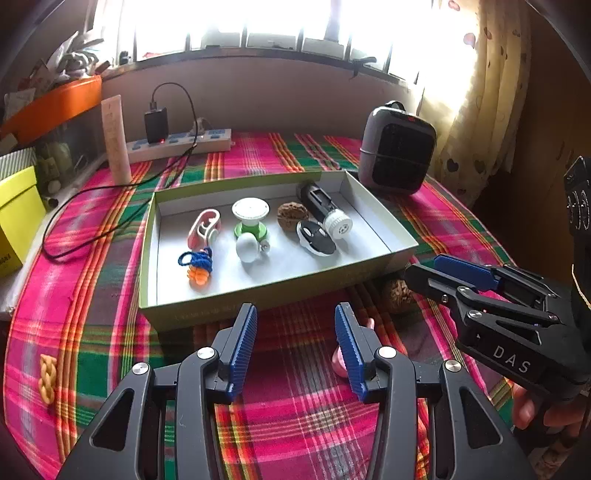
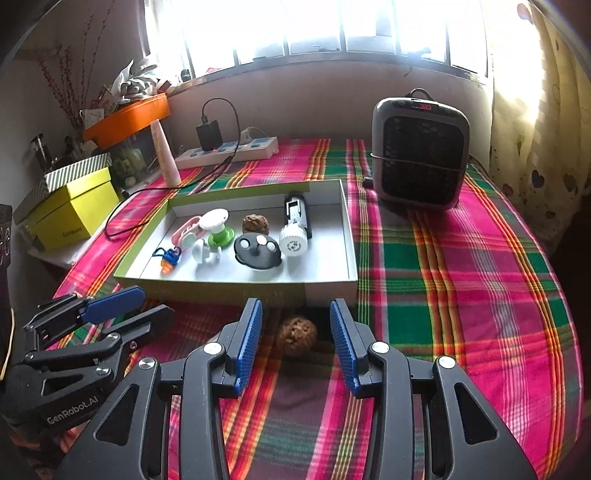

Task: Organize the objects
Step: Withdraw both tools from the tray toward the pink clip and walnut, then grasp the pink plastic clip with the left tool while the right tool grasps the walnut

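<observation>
One walnut [image 2: 296, 334] lies on the bench at lower centre of the right wrist view, directly ahead between the spread, empty right hand-held gripper [image 2: 295, 339] fingers, nearer than the left.

Strong backlight blows out the window [image 1: 280, 22]; the foreground is dimmer, fisheye edges bend and darken; focus is sharp.

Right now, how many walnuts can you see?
2. One walnut lies inside the tray; the other walnut sits on the cloth outside its near wall. More may be hidden.
</observation>
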A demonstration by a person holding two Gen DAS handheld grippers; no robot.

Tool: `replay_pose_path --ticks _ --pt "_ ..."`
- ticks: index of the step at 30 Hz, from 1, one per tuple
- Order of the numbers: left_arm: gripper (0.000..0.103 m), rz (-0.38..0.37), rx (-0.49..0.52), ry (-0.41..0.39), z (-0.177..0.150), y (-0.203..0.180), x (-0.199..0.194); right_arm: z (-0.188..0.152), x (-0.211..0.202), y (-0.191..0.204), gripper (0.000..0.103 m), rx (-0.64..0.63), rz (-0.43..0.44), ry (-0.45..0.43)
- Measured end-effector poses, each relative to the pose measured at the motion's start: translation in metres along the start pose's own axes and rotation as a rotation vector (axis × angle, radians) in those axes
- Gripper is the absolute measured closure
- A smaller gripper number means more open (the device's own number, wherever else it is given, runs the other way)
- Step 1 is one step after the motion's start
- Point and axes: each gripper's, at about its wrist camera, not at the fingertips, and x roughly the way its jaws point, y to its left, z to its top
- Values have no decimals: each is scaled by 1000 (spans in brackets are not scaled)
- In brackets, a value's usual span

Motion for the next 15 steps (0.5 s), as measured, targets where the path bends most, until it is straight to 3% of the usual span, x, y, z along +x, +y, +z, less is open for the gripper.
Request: replay_pose_path --ticks 15 --pt "55 -104 27 72 -16 -17 8 -18 -1 -17 63 47 -26 38"
